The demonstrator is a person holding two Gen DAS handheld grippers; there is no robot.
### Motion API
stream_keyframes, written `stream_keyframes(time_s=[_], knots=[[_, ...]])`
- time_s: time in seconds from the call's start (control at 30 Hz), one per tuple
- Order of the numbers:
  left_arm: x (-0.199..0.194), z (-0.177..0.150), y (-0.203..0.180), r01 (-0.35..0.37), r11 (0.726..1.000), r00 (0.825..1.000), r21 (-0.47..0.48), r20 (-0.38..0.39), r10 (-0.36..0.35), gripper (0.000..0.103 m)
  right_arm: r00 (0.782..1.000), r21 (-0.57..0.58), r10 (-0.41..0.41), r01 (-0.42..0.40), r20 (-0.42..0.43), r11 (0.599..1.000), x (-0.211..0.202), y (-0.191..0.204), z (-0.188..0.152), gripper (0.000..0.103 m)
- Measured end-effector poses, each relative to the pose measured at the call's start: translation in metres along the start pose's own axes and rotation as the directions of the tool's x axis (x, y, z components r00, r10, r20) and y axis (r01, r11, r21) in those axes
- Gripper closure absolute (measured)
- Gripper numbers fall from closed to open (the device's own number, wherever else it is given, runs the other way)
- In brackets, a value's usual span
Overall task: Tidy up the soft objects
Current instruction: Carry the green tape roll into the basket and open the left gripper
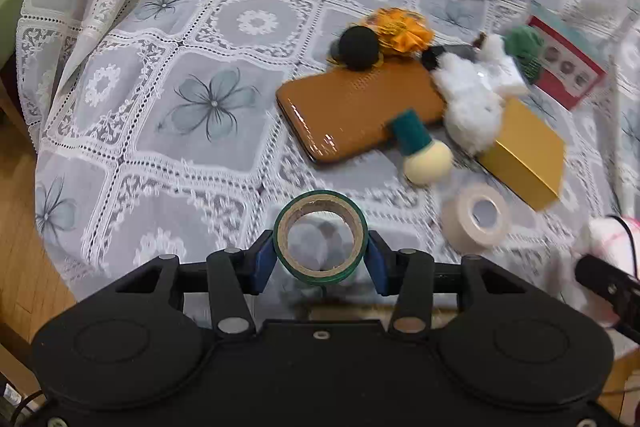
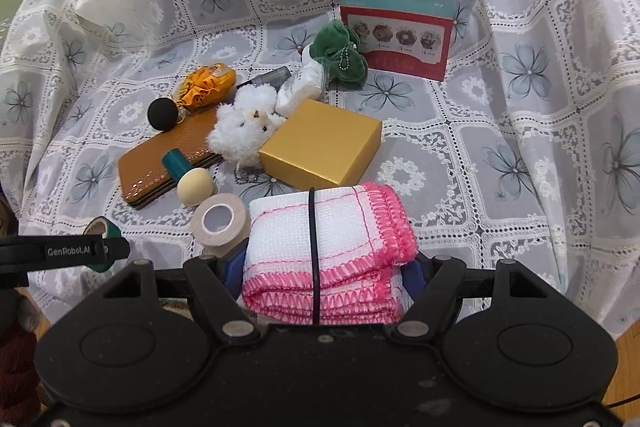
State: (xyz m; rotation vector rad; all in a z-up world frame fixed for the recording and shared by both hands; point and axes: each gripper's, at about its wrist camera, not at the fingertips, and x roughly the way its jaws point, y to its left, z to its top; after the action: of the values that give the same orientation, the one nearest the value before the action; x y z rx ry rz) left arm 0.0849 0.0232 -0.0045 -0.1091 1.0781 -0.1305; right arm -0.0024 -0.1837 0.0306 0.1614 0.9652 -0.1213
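Blue fingers (image 1: 264,263) of the left gripper (image 1: 320,261) are pinched on a roll of green tape (image 1: 320,239), one pad on each side of it, its hole facing the camera, held just above the near edge of the lace tablecloth (image 1: 208,27). Over on the right gripper (image 2: 320,267), the fingers clamp a folded white cloth with pink stitched edges (image 2: 332,239), bound by a black band (image 2: 312,255) and also raised at the cloth-covered surface's near edge. Just beyond the left gripper's hold, a beige tape roll (image 2: 220,225) lies on the lace, with a cream ball on a teal handle (image 2: 188,175) beside it, resting against the near end of a glossy brown wallet (image 2: 168,163). Touching the wallet's far end are a black ball (image 2: 162,113) and a crinkled orange pouch (image 2: 208,87). Between the wallet and a flat gold box (image 2: 324,143) sits a fluffy white plush toy (image 2: 244,131), pressed against both. Behind the plush lies a white packet (image 2: 300,87), and a green plush with a bead chain (image 2: 340,57) leans on that. Farther back, toward the draped rear of the tablecloth, a red and teal box printed with four round pictures (image 2: 396,35) stands upright. Wooden flooring (image 1: 24,227) shows past the cloth's left edge.
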Motion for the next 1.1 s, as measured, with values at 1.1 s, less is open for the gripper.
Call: stream_keyframes(time_s=[1.1], knots=[[-0.034, -0.101, -0.029, 0.061, 0.99, 0.977, 0.128, -0.213, -0.033, 0.056, 0.988, -0.057, 0.087, -0.095, -0.125, 0.994, -0.054, -0.011, -0.089, 0.032]])
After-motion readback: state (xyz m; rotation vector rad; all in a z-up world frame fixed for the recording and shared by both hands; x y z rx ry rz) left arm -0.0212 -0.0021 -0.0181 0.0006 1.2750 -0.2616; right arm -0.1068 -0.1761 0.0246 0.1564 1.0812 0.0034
